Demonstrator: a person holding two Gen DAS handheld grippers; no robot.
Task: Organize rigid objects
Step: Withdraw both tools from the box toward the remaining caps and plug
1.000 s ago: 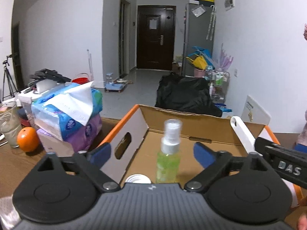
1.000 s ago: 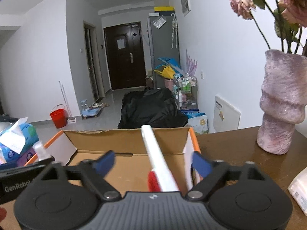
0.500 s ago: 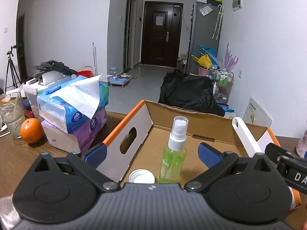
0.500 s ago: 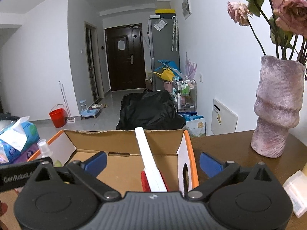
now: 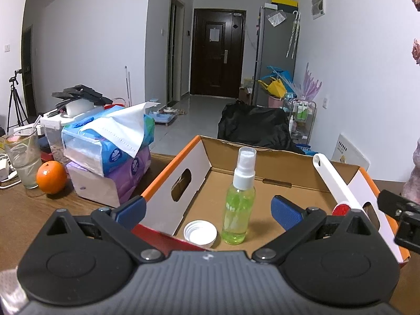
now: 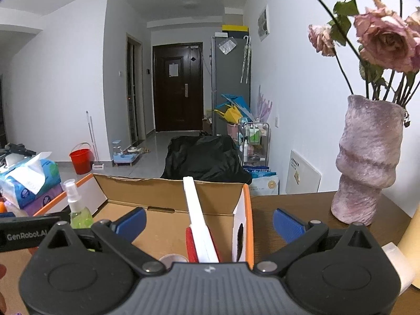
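Your left tongs stand wide apart and hold nothing, hanging over the near edge of the orange-edged cardboard box on the brown wooden desk; your right tongs are spread just as wide, also empty. Inside the box, the small clear spray bottle of green liquid stands upright between your left fingertips, with a white screw cap lying just beside its base and a long white-handled tool with a red head leaning against the right wall. Expect the bottle to be light, stiff and smooth-sided, so it will probably tip or slip easily: take it across the round body, below the white pump, not by the narrow neck. The flat cap looks awkward; pinch it across its rim. The tool likely wants a grip near its head, where the weight seems to sit.
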